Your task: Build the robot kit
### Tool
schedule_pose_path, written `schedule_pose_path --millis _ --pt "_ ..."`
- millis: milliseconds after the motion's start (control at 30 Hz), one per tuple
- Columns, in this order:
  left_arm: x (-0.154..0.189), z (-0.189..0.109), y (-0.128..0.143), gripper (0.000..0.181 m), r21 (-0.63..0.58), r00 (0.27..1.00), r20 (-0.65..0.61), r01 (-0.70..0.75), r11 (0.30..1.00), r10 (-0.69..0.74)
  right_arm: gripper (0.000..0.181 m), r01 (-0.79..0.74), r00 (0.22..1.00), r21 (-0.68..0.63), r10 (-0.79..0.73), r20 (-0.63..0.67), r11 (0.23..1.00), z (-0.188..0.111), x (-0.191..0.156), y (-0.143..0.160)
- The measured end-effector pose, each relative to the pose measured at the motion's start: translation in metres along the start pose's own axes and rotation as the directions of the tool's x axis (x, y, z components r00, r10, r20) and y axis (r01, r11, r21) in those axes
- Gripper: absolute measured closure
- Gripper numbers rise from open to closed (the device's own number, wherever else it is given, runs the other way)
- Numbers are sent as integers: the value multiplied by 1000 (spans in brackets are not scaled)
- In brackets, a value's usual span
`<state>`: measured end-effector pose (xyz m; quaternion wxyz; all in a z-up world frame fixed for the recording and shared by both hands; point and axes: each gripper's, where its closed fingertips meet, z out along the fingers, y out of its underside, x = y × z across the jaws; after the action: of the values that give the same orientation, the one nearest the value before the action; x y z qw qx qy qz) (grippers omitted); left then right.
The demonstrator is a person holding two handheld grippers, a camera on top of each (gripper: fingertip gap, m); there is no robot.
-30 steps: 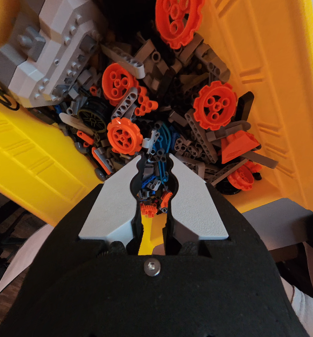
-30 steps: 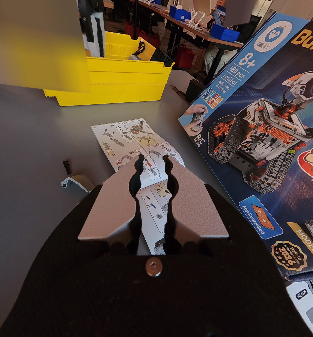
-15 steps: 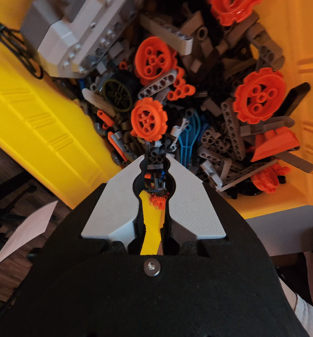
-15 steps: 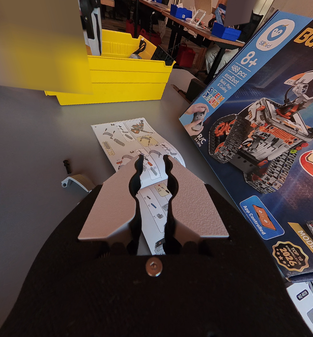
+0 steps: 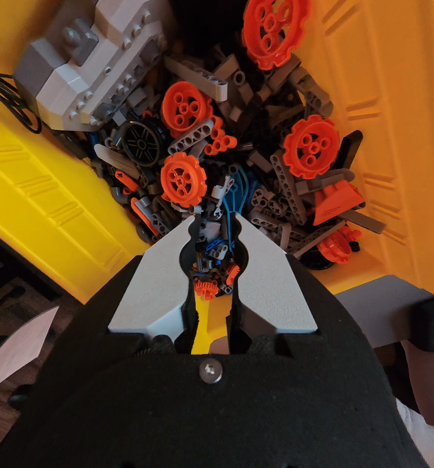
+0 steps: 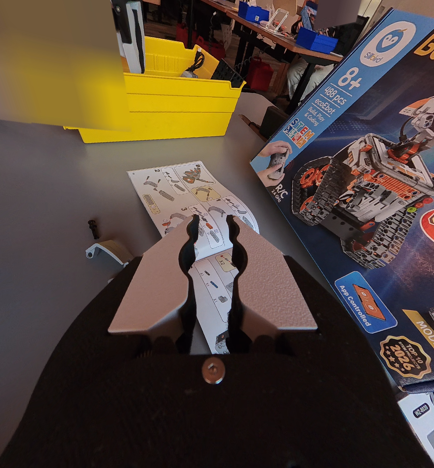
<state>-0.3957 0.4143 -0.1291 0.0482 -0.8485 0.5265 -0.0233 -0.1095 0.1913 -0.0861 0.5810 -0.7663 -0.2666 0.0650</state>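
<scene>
In the left wrist view, the left gripper (image 5: 215, 219) is seen poised over the near end of a yellow bin (image 5: 48, 202) filled with plastic building-set parts. Its white fingers (image 5: 160, 273) are spread a little, with a gap kept between the tips, and nothing is pinched between them. Just beyond the tips, a blue flexible piece (image 5: 232, 195) and a small light-grey connector (image 5: 219, 191) are found, and an orange toothed wheel (image 5: 183, 179) lies just to the left of these. Three more orange wheels are scattered farther in, the largest (image 5: 274, 30) at the far end. A black spoked wheel (image 5: 141, 145) is set left of the orange ones, and a large grey and white studded block (image 5: 91, 60) is lodged in the far left corner. Grey holed beams (image 5: 288, 187) and an orange wedge panel (image 5: 337, 202) are piled to the right. Through the gap between the fingers a small orange gear (image 5: 205, 288) is visible.

In the right wrist view, the right gripper (image 6: 212, 219) is held above a grey table (image 6: 38, 192), its fingers likewise parted and empty. An open instruction sheet (image 6: 185, 192) is spread beneath and beyond the tips. To the left, a small black pin (image 6: 93, 228) and a curved light-grey piece (image 6: 107, 250) lie near each other on the table. The printed set box (image 6: 362, 177) is propped on the right, and the yellow bin (image 6: 175, 111) stands at the far side, with the other gripper's white and black finger (image 6: 132, 38) over it.
</scene>
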Motion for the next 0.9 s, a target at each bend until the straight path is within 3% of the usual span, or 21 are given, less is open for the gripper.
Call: schedule_pose_path --millis 300,433,533,633,800,900 --pt "-31 10 13 154 -82 990 111 101 992 -92 159 2 1000 -4 -2 2 1000 0 0 1" --pt "-7 4 8 158 -41 997 -19 77 996 -78 159 6 1000 -8 -6 2 1000 1 -1 1" --pt "6 -5 6 157 -8 999 -47 25 1000 -26 158 6 1000 -11 -6 3 1000 1 -1 2" --pt "25 -14 7 144 27 992 -123 -35 999 38 159 7 1000 -10 -7 3 1000 1 -1 2" --pt "31 -53 2 147 231 979 -185 -45 972 89 159 7 1000 -3 -7 -1 1000 0 0 1" --pt "32 -88 -11 148 419 975 -178 -47 907 133 159 1 1000 5 -1 -5 1000 0 1 0"
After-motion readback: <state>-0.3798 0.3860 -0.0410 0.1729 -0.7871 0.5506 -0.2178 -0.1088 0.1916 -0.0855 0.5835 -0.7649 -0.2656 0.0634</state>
